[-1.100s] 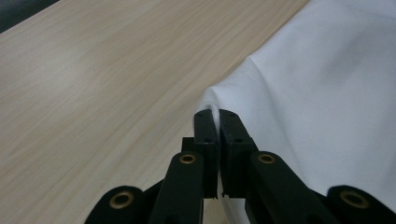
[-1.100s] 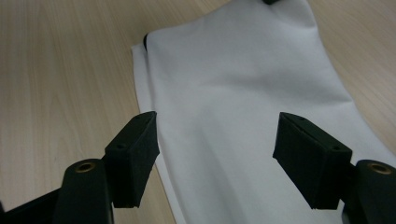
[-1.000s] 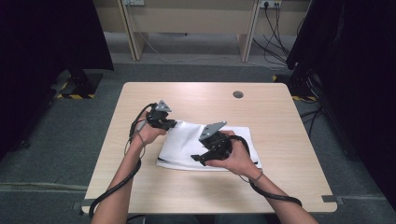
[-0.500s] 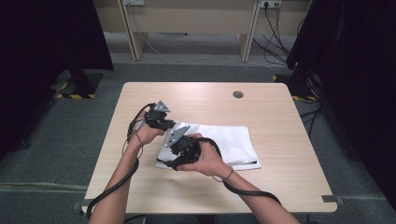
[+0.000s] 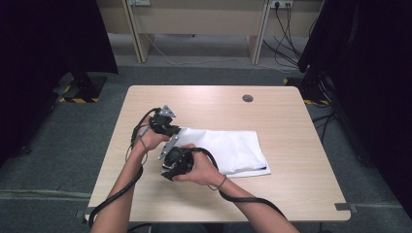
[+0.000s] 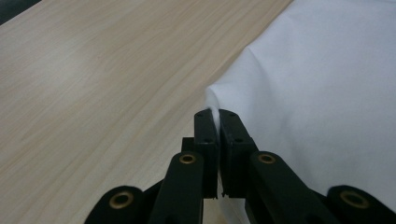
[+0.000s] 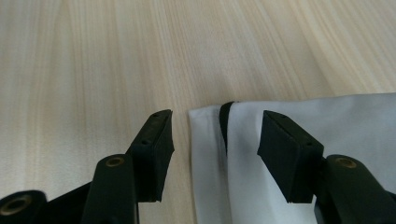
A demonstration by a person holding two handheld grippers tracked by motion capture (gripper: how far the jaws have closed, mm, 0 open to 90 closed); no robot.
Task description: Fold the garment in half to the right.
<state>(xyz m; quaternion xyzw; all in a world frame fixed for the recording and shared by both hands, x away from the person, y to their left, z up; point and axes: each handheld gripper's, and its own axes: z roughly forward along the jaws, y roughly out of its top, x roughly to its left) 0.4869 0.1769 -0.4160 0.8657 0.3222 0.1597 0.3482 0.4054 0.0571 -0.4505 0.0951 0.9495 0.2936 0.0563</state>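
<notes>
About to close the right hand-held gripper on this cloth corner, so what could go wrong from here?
1. The right hand-held gripper is open astride the white cloth corner; it may catch one layer only, as a dark strip shows between layers.
2. The left hand-held gripper pinches just a thin edge, which could slip out if pulled.

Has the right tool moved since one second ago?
Yes. The right tool moved left across the white cloth, away from the table's right edge.

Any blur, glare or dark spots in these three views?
High view: sharp, table evenly lit, dark either side. Left gripper view: jaws soft up close, white cloth nearly blown out, faint sheen on the wood. Right gripper view: jaws blurred, wood grain crisp farther off, cloth edge readable.
</notes>
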